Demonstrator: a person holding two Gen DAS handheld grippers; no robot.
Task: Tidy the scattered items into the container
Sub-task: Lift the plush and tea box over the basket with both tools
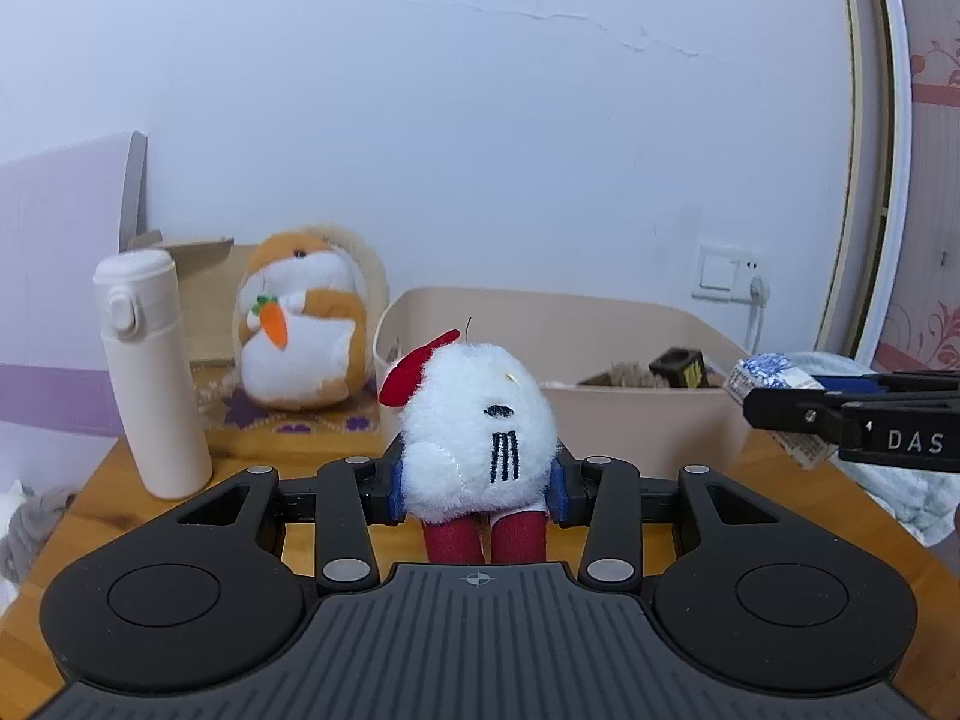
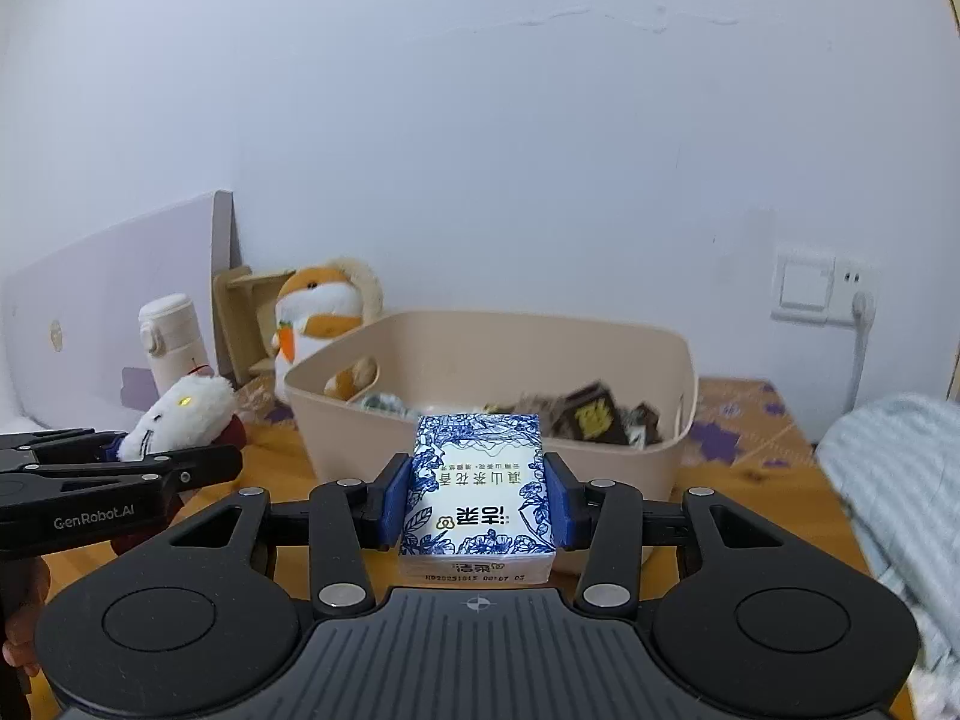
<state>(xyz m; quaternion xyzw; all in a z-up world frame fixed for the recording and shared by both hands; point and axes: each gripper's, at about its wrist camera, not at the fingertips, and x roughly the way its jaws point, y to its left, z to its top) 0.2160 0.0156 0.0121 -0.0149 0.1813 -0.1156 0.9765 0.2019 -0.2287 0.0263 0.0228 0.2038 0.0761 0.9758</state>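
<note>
**Two items held ahead of the bin**

As both loads hang above the wooden counter (image 1: 150,516), the left gripper (image 1: 477,489) pinches a fluffy white plush toy (image 1: 480,426) at its soft middle, red legs dangling, likely so it drops cleanly. The right gripper (image 2: 474,501) clamps a blue-flowered tissue pack (image 2: 477,480) by its flat sides, a boxy, glossy shape easy to squeeze. Just beyond, toward the counter's far edge, the beige plastic container (image 2: 600,462) holds dark packets. A cream flask (image 1: 150,372) and hamster plush (image 1: 300,330) stand at the far left corner.
</note>
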